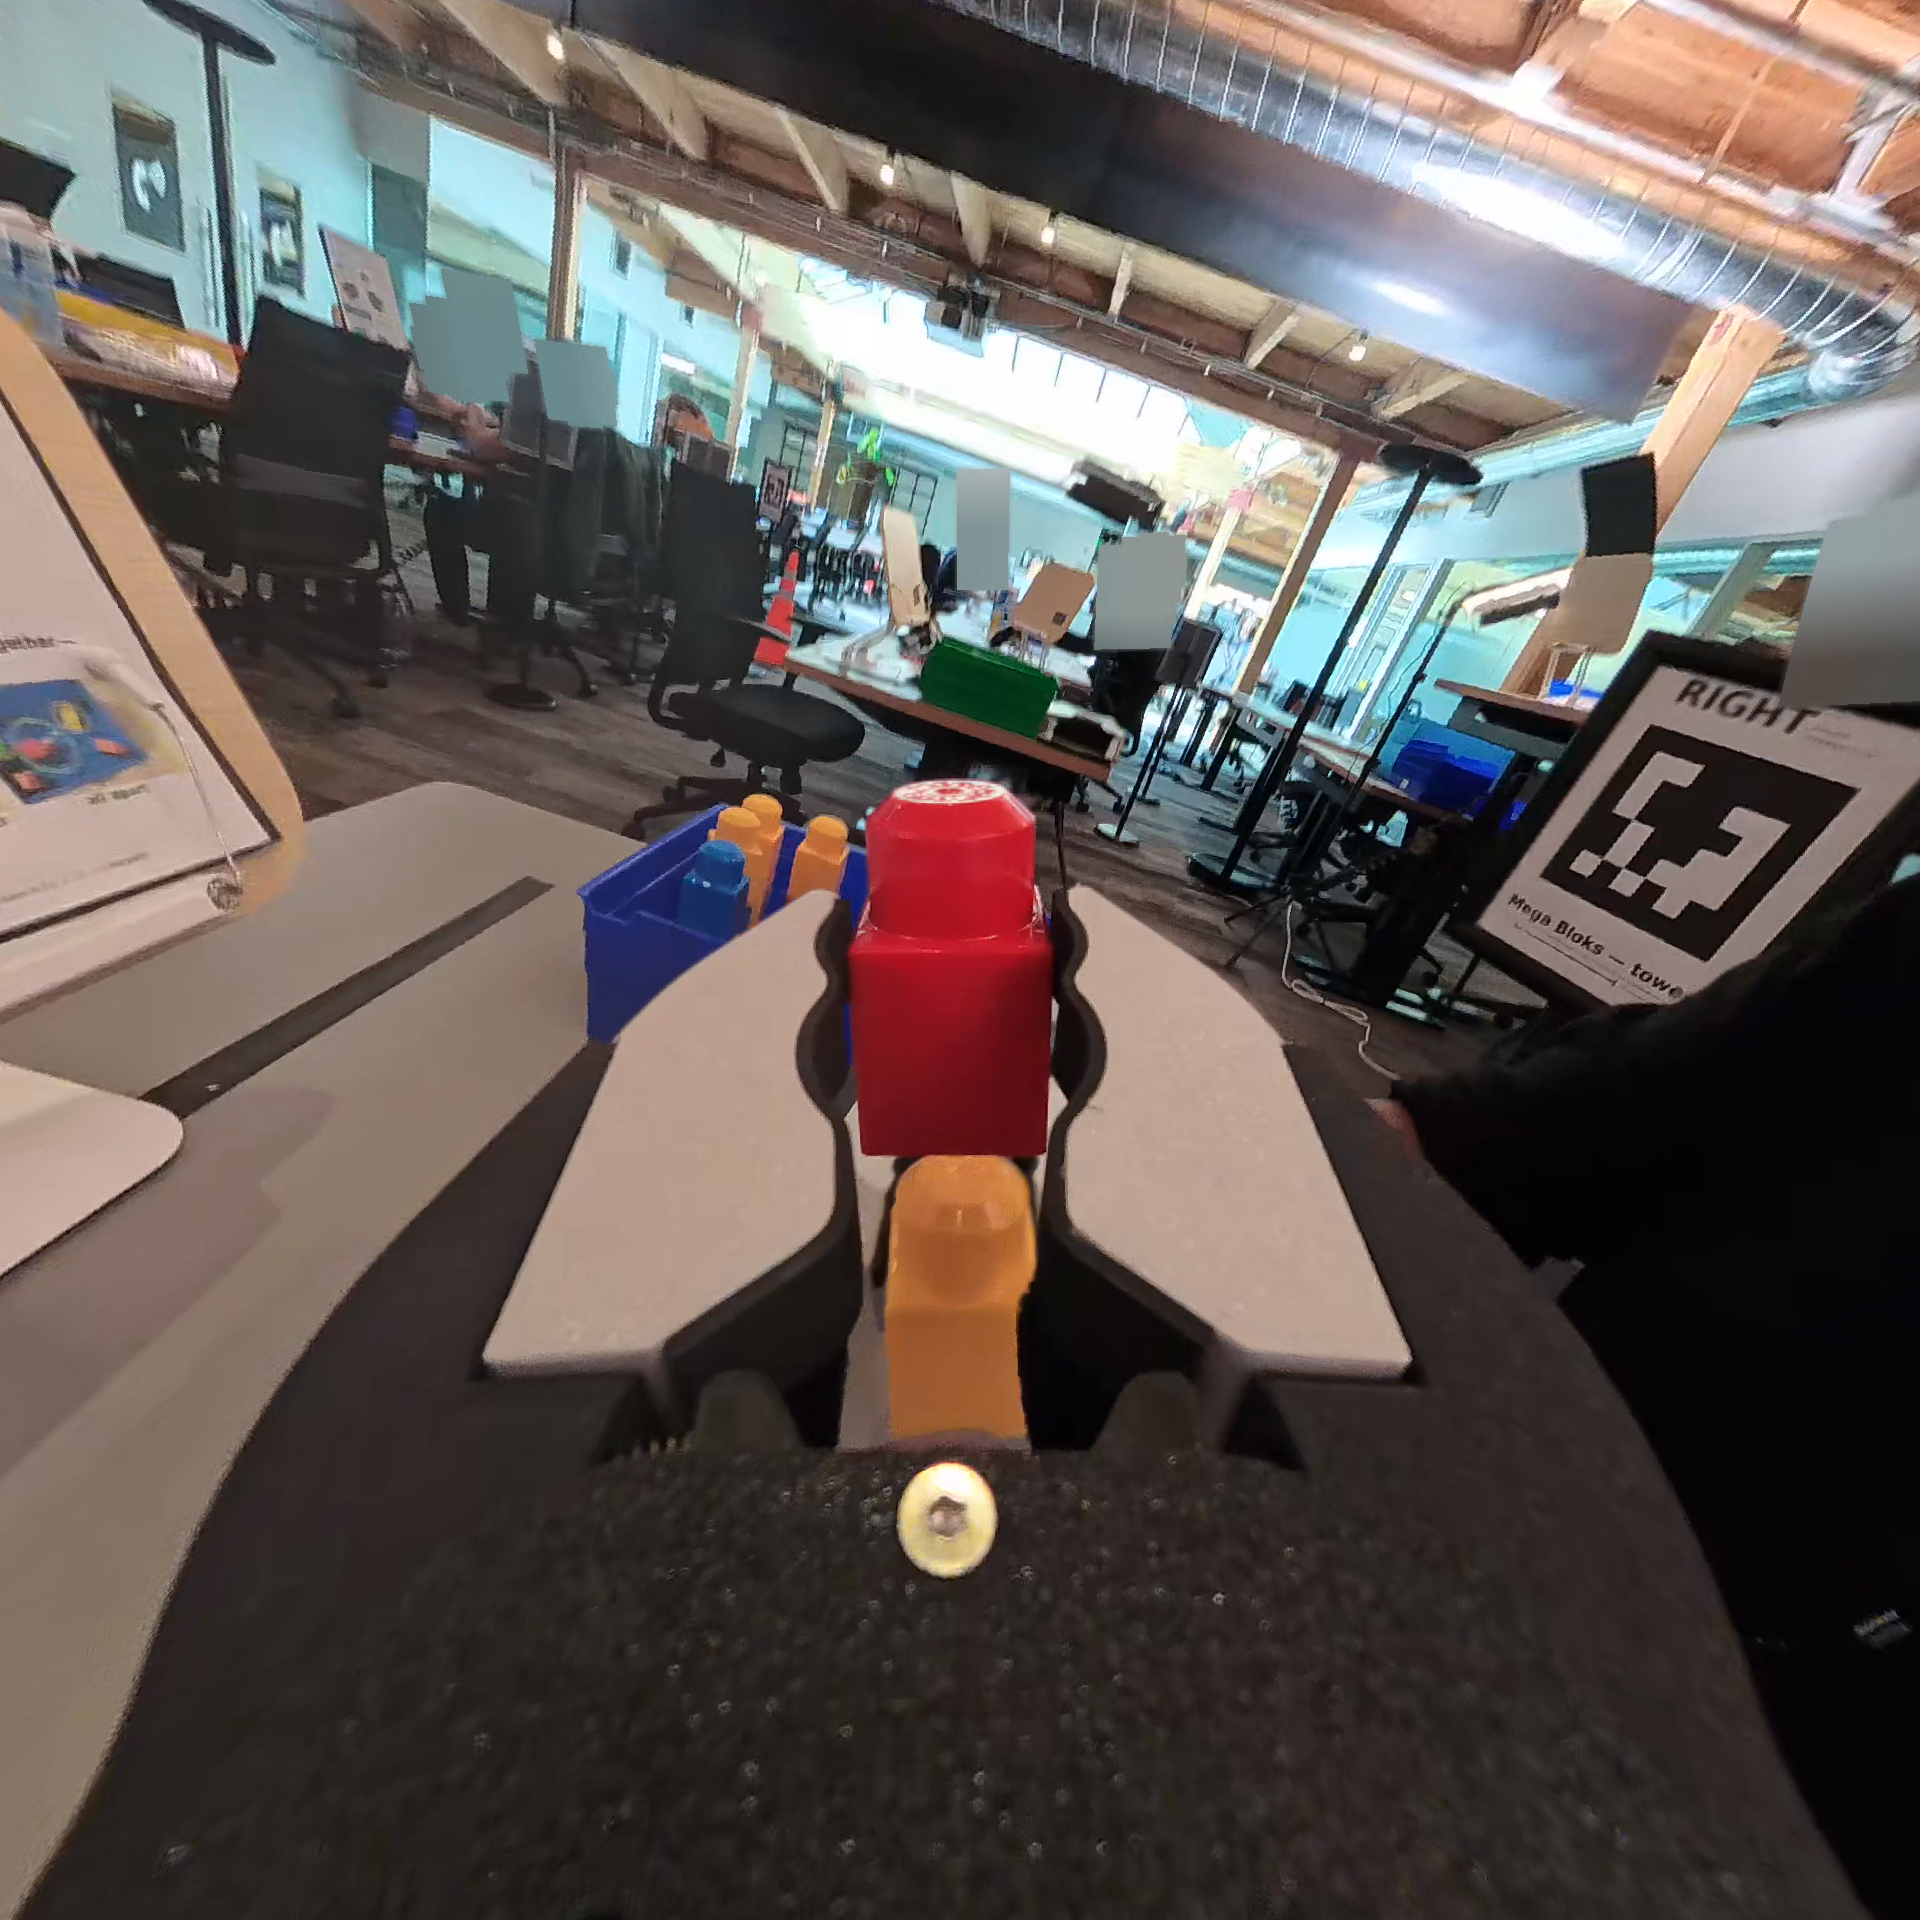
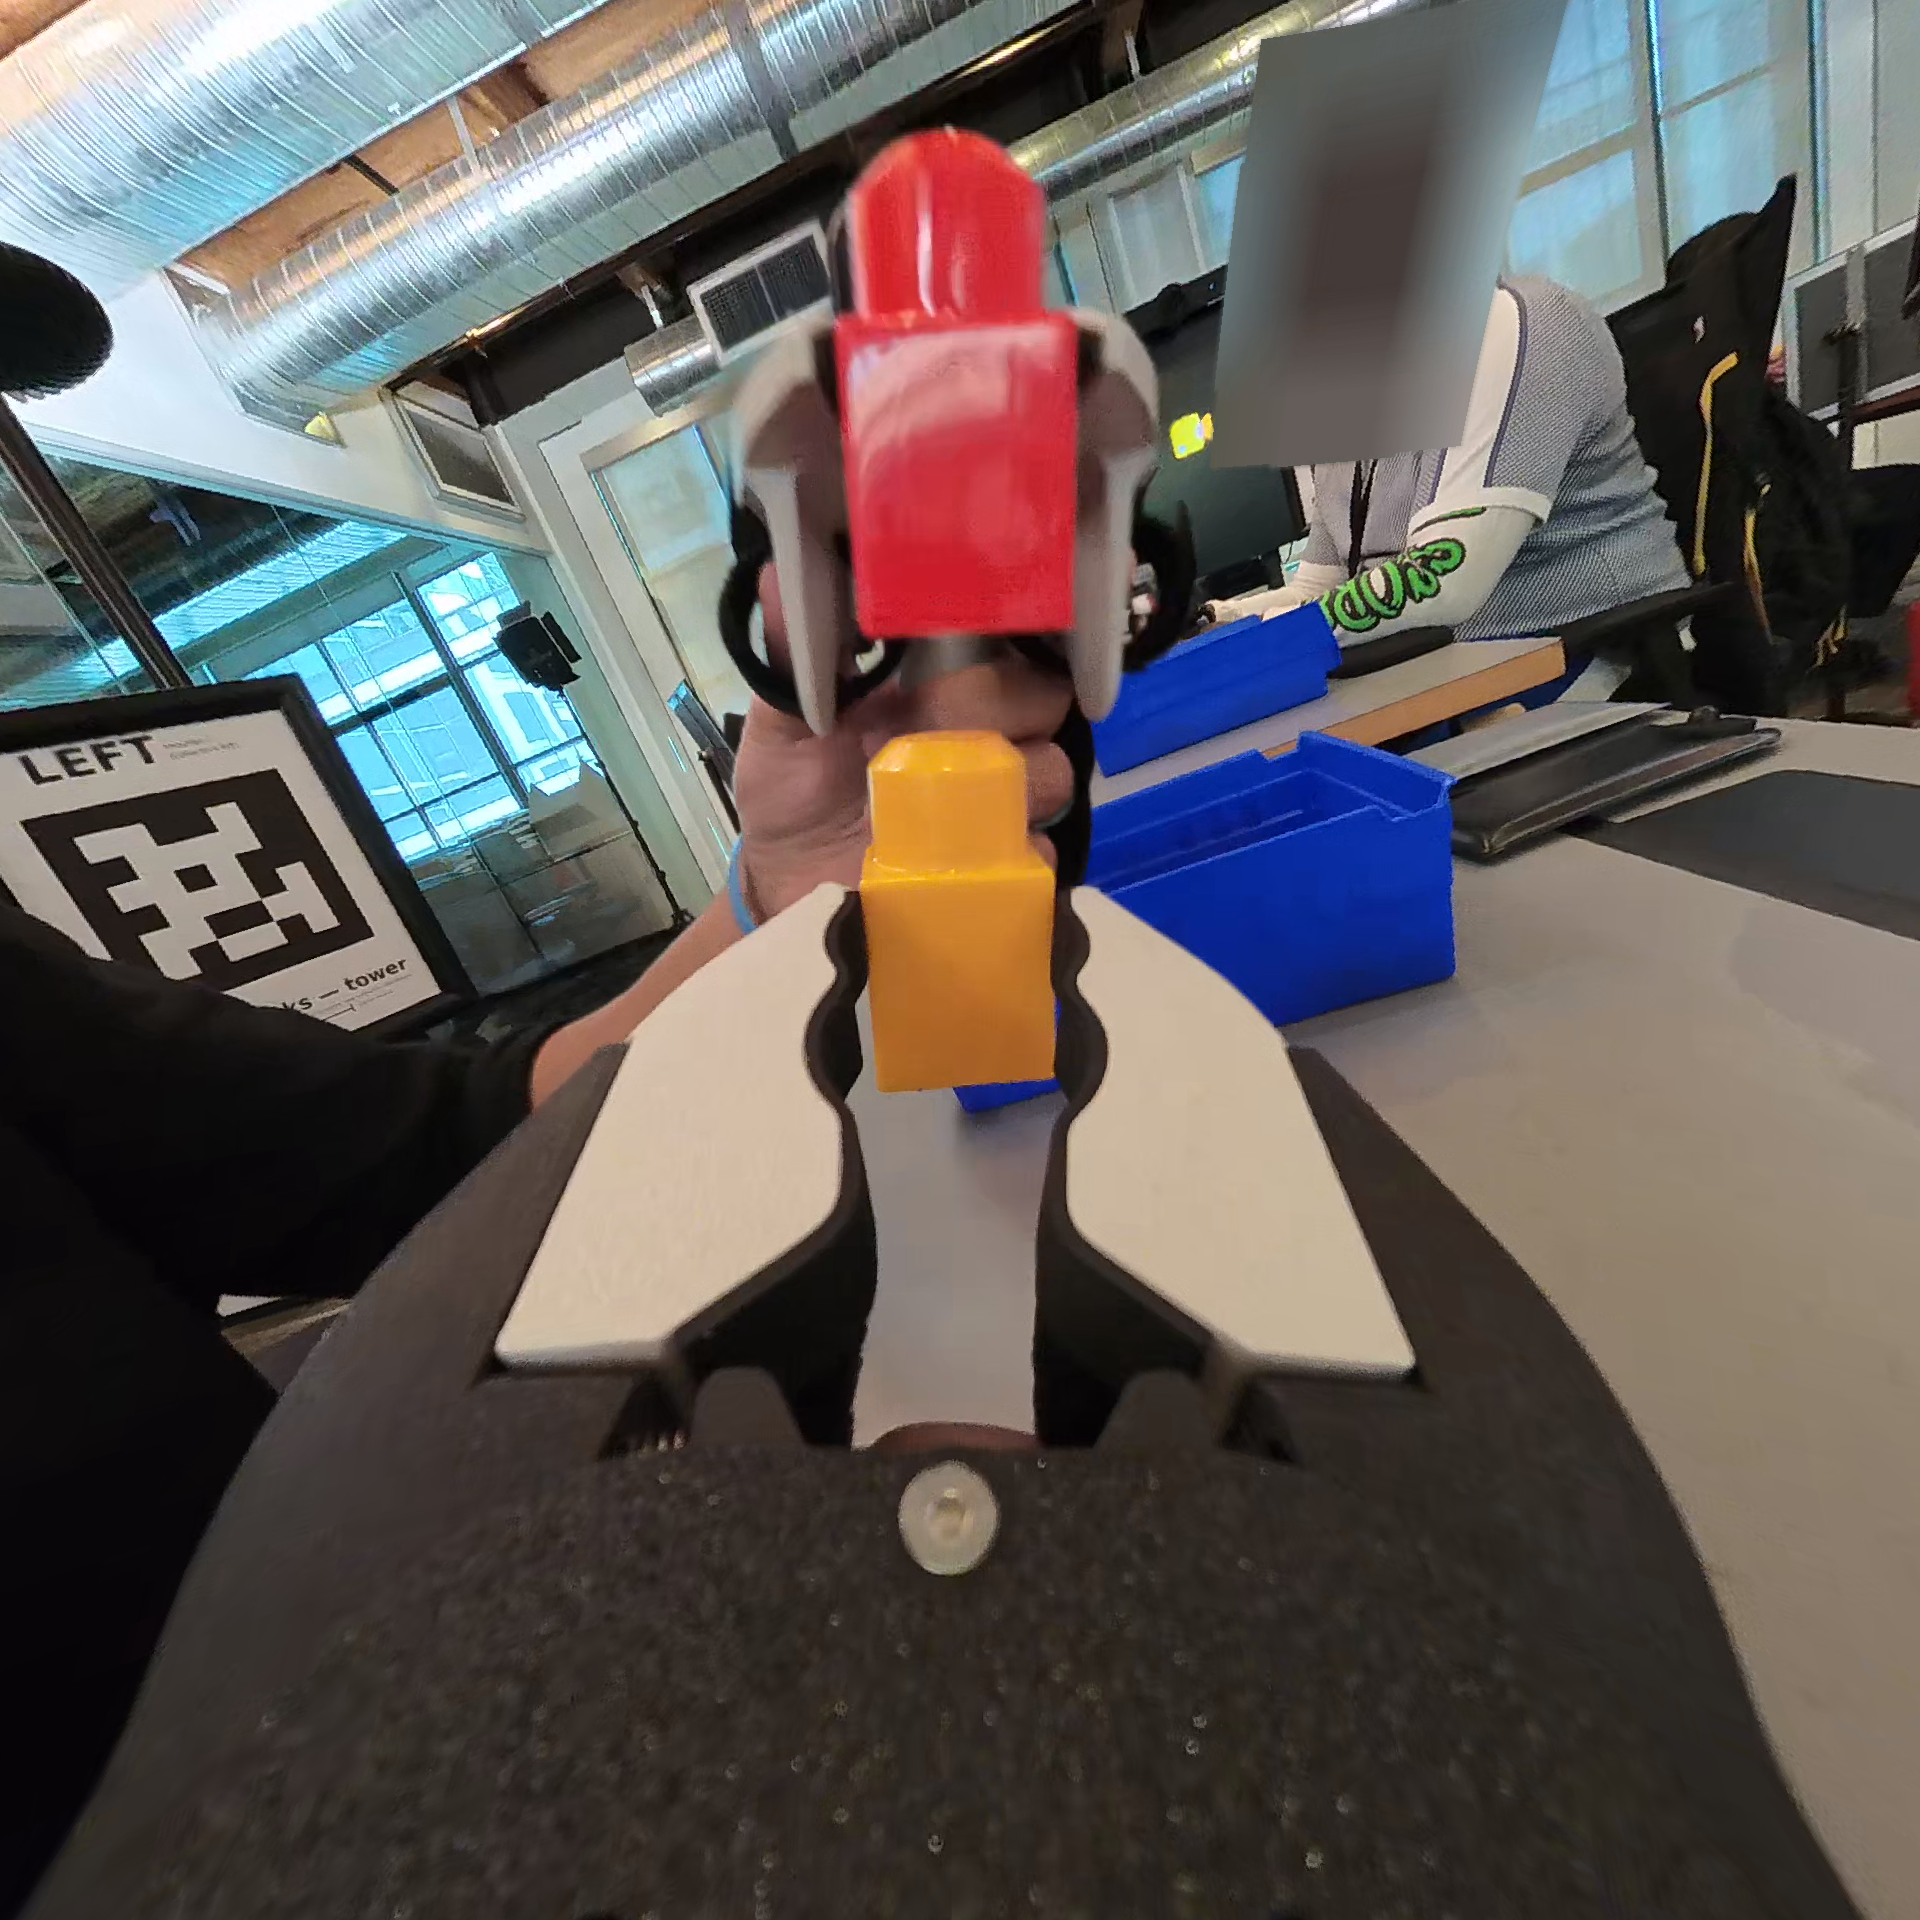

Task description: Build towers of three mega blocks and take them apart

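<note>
Red block (image 1: 951, 997) sat clamped in the left gripper (image 1: 951, 935), above the orange block (image 2: 961, 935) clamped in the right gripper (image 2: 961, 956); the blocks were apart.

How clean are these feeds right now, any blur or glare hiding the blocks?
Right wrist view: the red block and the left tool holding it are motion-blurred; the orange block is sharp. Left wrist view: both blocks crisp, room edges smeared by fisheye, bright skylight glare behind, not on the blocks.
</note>
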`<state>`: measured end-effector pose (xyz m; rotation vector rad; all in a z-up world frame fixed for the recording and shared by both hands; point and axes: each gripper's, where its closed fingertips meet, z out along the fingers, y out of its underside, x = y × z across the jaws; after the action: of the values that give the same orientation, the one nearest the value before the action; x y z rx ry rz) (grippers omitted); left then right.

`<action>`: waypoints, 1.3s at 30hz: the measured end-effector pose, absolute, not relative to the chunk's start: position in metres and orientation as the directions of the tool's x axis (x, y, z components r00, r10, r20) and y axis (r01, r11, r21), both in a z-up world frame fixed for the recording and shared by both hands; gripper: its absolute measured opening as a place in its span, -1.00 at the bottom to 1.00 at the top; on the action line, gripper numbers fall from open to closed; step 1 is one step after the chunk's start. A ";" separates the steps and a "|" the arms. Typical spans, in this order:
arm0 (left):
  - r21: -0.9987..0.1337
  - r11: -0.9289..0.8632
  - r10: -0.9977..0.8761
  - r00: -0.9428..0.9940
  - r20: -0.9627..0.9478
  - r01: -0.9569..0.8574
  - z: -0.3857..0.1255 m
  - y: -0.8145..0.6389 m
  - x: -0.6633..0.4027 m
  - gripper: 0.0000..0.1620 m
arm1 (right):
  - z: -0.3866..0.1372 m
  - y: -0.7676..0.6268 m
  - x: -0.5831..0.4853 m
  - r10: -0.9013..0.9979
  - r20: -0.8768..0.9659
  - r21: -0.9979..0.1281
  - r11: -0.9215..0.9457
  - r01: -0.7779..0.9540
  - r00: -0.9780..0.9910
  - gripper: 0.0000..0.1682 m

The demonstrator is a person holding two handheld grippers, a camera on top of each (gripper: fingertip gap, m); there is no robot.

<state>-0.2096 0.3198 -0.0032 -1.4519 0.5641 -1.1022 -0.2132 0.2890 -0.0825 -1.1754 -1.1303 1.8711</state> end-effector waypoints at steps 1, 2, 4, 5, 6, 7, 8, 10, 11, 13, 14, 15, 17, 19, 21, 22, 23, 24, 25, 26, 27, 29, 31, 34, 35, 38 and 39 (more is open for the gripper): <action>-0.947 -0.232 -0.837 0.450 0.311 0.222 -0.009 0.324 -0.205 -0.56 | -0.081 0.290 -0.211 0.849 -0.359 -0.903 -0.421 -0.086 -0.387 -0.60; -0.948 -0.241 -0.836 0.452 0.311 0.205 -0.014 0.326 -0.201 -0.56 | -0.079 0.291 -0.208 0.850 -0.359 -0.900 -0.425 -0.099 -0.385 -0.60; -0.947 -0.263 -0.833 0.452 0.319 0.183 -0.022 0.327 -0.195 -0.56 | -0.078 0.294 -0.205 0.851 -0.364 -0.895 -0.432 -0.111 -0.379 -0.60; -0.946 -0.267 -0.833 0.450 0.322 0.184 -0.023 0.327 -0.194 -0.56 | -0.079 0.295 -0.204 0.852 -0.366 -0.894 -0.433 -0.111 -0.374 -0.60; -0.944 -0.278 -0.834 0.445 0.328 0.176 -0.024 0.326 -0.192 -0.56 | -0.080 0.297 -0.203 0.852 -0.373 -0.891 -0.440 -0.116 -0.368 -0.60; -0.943 -0.287 -0.830 0.448 0.333 0.169 -0.026 0.327 -0.191 -0.56 | -0.079 0.300 -0.203 0.853 -0.379 -0.885 -0.447 -0.127 -0.360 -0.60; -0.941 -0.297 -0.825 0.453 0.338 0.162 -0.029 0.327 -0.190 -0.56 | -0.077 0.302 -0.202 0.851 -0.383 -0.879 -0.455 -0.140 -0.359 -0.60; -0.939 -0.308 -0.819 0.461 0.343 0.152 -0.034 0.327 -0.186 -0.56 | -0.077 0.303 -0.201 0.847 -0.389 -0.876 -0.462 -0.140 -0.362 -0.60; -0.937 -0.314 -0.817 0.460 0.348 0.151 -0.034 0.326 -0.186 -0.56 | -0.077 0.303 -0.201 0.846 -0.391 -0.876 -0.462 -0.135 -0.363 -0.60; -0.933 -0.338 -0.817 0.452 0.357 0.125 -0.038 0.325 -0.187 -0.56 | -0.079 0.302 -0.200 0.847 -0.392 -0.878 -0.461 -0.128 -0.360 -0.60; -0.931 -0.348 -0.820 0.444 0.361 0.114 -0.039 0.324 -0.187 -0.56 | -0.080 0.301 -0.200 0.847 -0.391 -0.880 -0.458 -0.123 -0.360 -0.60; -0.929 -0.355 -0.821 0.439 0.365 0.108 -0.040 0.323 -0.186 -0.56 | -0.080 0.301 -0.200 0.849 -0.389 -0.882 -0.455 -0.121 -0.359 -0.60; -0.924 -0.361 -0.818 0.433 0.378 0.126 -0.040 0.325 -0.186 -0.56 | -0.078 0.303 -0.199 0.845 -0.397 -0.874 -0.467 -0.136 -0.358 -0.60; -0.925 -0.343 -0.820 0.429 0.379 0.162 -0.037 0.326 -0.185 -0.56 | -0.075 0.305 -0.199 0.839 -0.405 -0.864 -0.481 -0.148 -0.363 -0.60; -0.924 -0.334 -0.818 0.430 0.382 0.186 -0.038 0.328 -0.185 -0.56 | -0.076 0.306 -0.199 0.834 -0.414 -0.858 -0.492 -0.151 -0.364 -0.60; -0.924 -0.331 -0.818 0.431 0.382 0.192 -0.039 0.328 -0.185 -0.55 | -0.076 0.306 -0.198 0.831 -0.420 -0.853 -0.499 -0.154 -0.364 -0.60; -0.925 -0.325 -0.816 0.436 0.380 0.199 -0.039 0.328 -0.185 -0.55 | -0.076 0.307 -0.198 0.828 -0.426 -0.848 -0.506 -0.157 -0.364 -0.60; -0.922 -0.325 -0.812 0.438 0.386 0.212 -0.040 0.329 -0.185 -0.55 | -0.077 0.308 -0.198 0.827 -0.429 -0.847 -0.508 -0.157 -0.364 -0.60; -0.918 -0.326 -0.810 0.434 0.395 0.227 -0.041 0.330 -0.186 -0.55 | -0.078 0.308 -0.197 0.828 -0.429 -0.847 -0.508 -0.158 -0.361 -0.60; -0.914 -0.326 -0.808 0.431 0.401 0.241 -0.042 0.330 -0.186 -0.55 | -0.078 0.309 -0.197 0.830 -0.429 -0.846 -0.507 -0.162 -0.356 -0.61; -0.911 -0.324 -0.807 0.429 0.406 0.253 -0.042 0.330 -0.187 -0.55 | -0.078 0.310 -0.197 0.830 -0.430 -0.847 -0.507 -0.161 -0.355 -0.60; -0.909 -0.323 -0.802 0.433 0.411 0.265 -0.044 0.330 -0.188 -0.55 | -0.080 0.309 -0.198 0.829 -0.432 -0.847 -0.508 -0.156 -0.354 -0.60; -0.907 -0.314 -0.799 0.438 0.412 0.280 -0.044 0.330 -0.188 -0.55 | -0.080 0.309 -0.198 0.830 -0.431 -0.847 -0.507 -0.159 -0.353 -0.61; -0.902 -0.300 -0.789 0.450 0.417 0.311 -0.042 0.331 -0.190 -0.55 | -0.078 0.310 -0.199 0.835 -0.428 -0.848 -0.504 -0.166 -0.346 -0.60; -0.903 -0.296 -0.788 0.455 0.415 0.311 -0.042 0.331 -0.190 -0.55 | -0.079 0.310 -0.199 0.837 -0.426 -0.850 -0.500 -0.166 -0.343 -0.61; -0.905 -0.293 -0.785 0.462 0.411 0.308 -0.043 0.331 -0.191 -0.55 | -0.080 0.310 -0.200 0.846 -0.418 -0.858 -0.487 -0.161 -0.331 -0.61; -0.906 -0.294 -0.783 0.466 0.411 0.306 -0.044 0.331 -0.191 -0.55 | -0.080 0.310 -0.200 0.848 -0.417 -0.860 -0.485 -0.160 -0.328 -0.61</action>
<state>-0.1912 0.3310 -0.0443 -1.5140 0.4364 -1.1345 -0.1997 0.3101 -0.0803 -1.2046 -0.9610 1.8827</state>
